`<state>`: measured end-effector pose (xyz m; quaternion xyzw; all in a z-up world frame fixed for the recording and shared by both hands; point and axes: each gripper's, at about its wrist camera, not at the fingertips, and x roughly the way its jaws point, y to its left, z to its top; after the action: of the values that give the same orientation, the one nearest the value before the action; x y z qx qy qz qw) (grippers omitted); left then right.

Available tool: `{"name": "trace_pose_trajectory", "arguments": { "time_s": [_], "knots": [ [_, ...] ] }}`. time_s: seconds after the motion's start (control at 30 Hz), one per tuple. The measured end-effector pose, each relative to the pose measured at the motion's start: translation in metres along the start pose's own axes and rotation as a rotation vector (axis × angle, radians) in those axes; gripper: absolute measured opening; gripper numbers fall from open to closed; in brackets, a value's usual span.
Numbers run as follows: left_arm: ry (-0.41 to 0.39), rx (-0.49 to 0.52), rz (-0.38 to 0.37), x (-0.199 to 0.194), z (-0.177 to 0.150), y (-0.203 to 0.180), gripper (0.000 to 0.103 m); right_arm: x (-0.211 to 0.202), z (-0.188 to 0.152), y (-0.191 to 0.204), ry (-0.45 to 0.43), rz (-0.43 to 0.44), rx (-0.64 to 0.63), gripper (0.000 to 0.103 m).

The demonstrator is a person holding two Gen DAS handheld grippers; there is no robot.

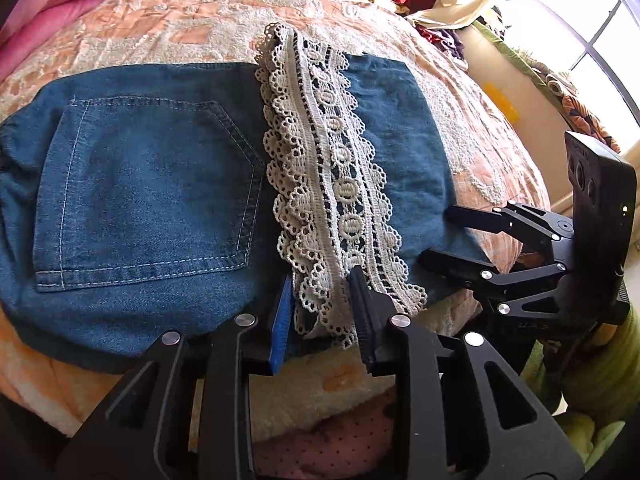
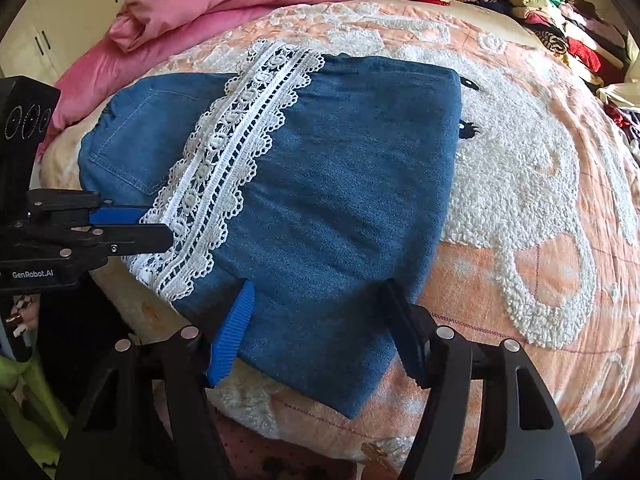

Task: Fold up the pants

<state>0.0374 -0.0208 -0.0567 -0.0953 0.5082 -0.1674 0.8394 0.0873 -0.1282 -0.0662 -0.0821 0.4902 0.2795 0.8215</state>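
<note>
A bed (image 2: 540,208) covered with a peach and white quilt carries the denim pants (image 2: 340,184), folded with the lace-trimmed hem (image 1: 336,184) laid back over the pocketed seat, evidently a fold in progress. The right hand-held gripper (image 2: 320,320), jaws spread wide, straddles the near denim edge without pinching it, probably poised to take the next fold. The left hand-held gripper (image 1: 320,312), likewise open, brackets the lace end; whether its pads touch the lace cannot be told.
</note>
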Motion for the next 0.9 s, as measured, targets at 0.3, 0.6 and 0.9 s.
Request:
{"name": "trace_pose_trajectory", "arguments": {
  "time_s": [0.3,0.6,0.9],
  "knots": [
    [-0.031,0.007,0.011,-0.013,-0.004,0.000,0.025,-0.019,0.001,-0.013,-0.039,0.042,0.082,0.065],
    [-0.067,0.003,0.028,-0.024,-0.001,-0.002,0.036,-0.036,0.002,-0.026,-0.103,0.011,0.134,0.082],
    [-0.122,0.010,0.080,-0.041,0.000,0.002,0.058,-0.047,0.008,-0.026,-0.137,-0.003,0.136,0.082]
  ]
}}
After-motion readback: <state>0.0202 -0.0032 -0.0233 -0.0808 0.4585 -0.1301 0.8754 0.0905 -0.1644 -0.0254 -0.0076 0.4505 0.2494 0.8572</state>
